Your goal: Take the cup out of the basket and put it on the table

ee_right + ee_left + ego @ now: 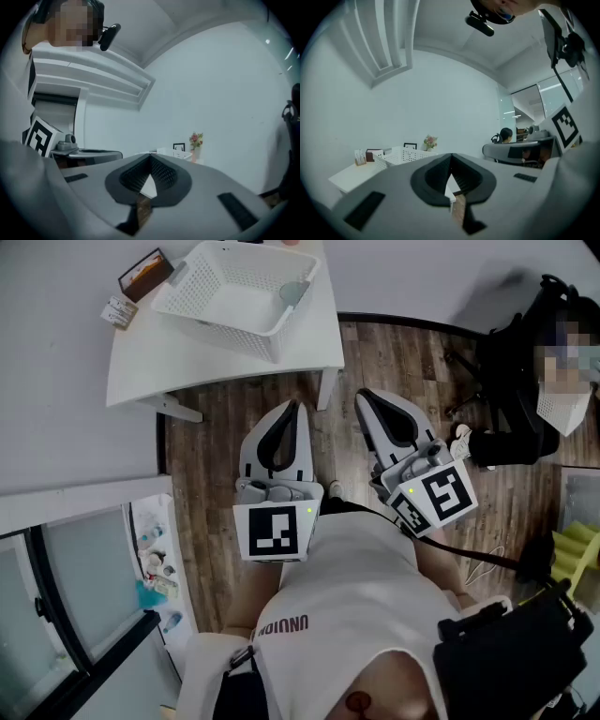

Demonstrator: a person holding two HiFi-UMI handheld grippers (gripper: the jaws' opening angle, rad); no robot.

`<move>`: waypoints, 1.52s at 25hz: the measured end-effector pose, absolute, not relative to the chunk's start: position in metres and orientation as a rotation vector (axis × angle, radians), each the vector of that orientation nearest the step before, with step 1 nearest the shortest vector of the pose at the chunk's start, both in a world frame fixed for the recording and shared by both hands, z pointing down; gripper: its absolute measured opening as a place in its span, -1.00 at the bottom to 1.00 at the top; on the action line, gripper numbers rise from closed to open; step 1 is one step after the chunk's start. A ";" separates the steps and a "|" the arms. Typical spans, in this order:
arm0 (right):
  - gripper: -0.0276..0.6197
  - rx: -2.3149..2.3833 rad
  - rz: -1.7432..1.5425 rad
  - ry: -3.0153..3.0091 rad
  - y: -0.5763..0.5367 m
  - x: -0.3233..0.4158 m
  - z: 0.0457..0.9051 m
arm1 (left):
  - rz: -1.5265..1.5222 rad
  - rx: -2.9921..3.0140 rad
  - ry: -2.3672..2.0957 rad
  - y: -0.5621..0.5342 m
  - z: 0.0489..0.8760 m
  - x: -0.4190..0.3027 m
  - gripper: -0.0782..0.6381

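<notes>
The left gripper (pixel 299 406) and right gripper (pixel 362 396) hang short of the table (pixel 187 367) — both jaws pressed together, empty. The cup (pixel 293 293) sits in the basket (pixel 230 326).

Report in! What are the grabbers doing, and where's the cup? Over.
Left gripper, right gripper: shut, empty, short of the table. Cup in basket, untouched. Nothing seen in the way.

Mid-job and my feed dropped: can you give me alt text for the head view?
The left hand-held gripper and right hand-held gripper are both shut and empty above the wooden floor, short of the white table. On it stands a white perforated plastic basket with a pale cup in its right corner.
</notes>
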State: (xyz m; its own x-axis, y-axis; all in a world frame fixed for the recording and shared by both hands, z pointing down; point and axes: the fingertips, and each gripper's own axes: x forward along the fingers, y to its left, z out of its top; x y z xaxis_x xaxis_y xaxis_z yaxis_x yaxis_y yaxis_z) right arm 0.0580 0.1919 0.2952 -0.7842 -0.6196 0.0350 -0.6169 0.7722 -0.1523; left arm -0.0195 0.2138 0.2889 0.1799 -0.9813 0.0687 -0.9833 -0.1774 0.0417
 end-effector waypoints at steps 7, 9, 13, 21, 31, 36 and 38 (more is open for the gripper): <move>-0.86 -1.030 -0.234 2.942 0.189 0.055 0.292 | 0.019 2.353 -1.959 0.211 0.286 -0.021 -0.75; -0.86 -1.030 -0.233 2.942 0.189 0.054 0.292 | 0.027 2.359 -1.960 0.211 0.285 -0.022 -0.75; -0.86 -1.034 -0.232 2.936 0.187 0.055 0.292 | 0.019 2.362 -1.959 0.210 0.284 -0.022 -0.75; -0.86 -1.038 -0.245 2.925 0.182 0.048 0.293 | 0.025 2.364 -1.954 0.206 0.285 -0.028 -0.75; -0.85 -1.065 -0.265 2.926 0.175 0.035 0.295 | 0.021 2.361 -1.934 0.200 0.287 -0.041 -0.75; -0.85 -1.088 -0.261 2.919 0.174 0.026 0.297 | 0.002 2.351 -1.922 0.199 0.291 -0.053 -0.75; -0.85 -1.107 -0.270 2.909 0.173 0.025 0.300 | 0.006 2.344 -1.915 0.199 0.296 -0.059 -0.75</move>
